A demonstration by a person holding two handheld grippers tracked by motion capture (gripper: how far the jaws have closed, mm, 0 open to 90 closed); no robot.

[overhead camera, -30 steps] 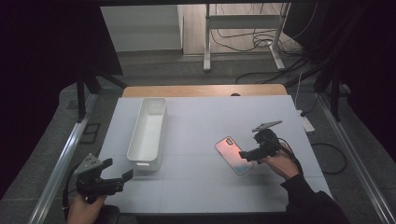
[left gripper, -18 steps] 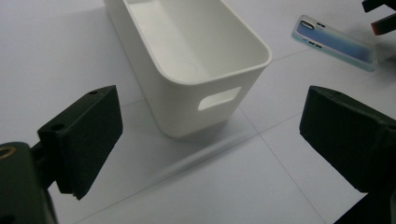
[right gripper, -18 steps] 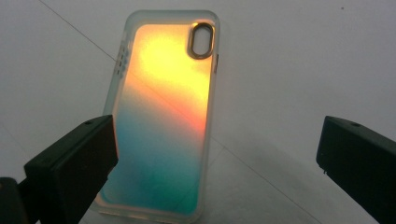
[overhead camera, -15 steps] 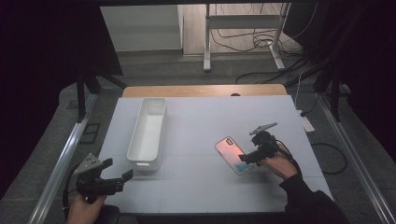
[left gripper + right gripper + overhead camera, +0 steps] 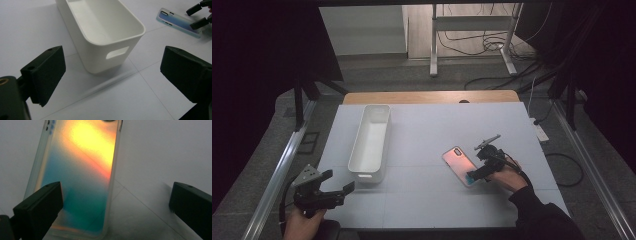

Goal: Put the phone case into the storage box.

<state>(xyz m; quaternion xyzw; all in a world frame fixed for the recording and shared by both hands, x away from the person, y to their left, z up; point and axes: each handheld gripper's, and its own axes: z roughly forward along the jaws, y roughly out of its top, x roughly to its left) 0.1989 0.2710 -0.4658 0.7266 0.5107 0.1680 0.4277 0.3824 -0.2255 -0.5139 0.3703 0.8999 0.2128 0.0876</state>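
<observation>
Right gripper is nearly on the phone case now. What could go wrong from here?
The phone case lies flat on the table, so the open right gripper may only push it along instead of getting a jaw under its edge. One jaw is over the case and the other well off to its side, so closing now could skew it. Its glossy face may also slip.

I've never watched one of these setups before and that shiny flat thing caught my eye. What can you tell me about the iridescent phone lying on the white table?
The iridescent phone in its clear case lies flat, back up, on the white table, right of the long white plastic bin. Its glossy back shades from pink-orange to teal; a camera lens sits at the far corner and small side buttons show along one edge. The right gripper is at its near end with the jaws wide apart, one jaw over the near corner; whether it touches cannot be told.
</observation>
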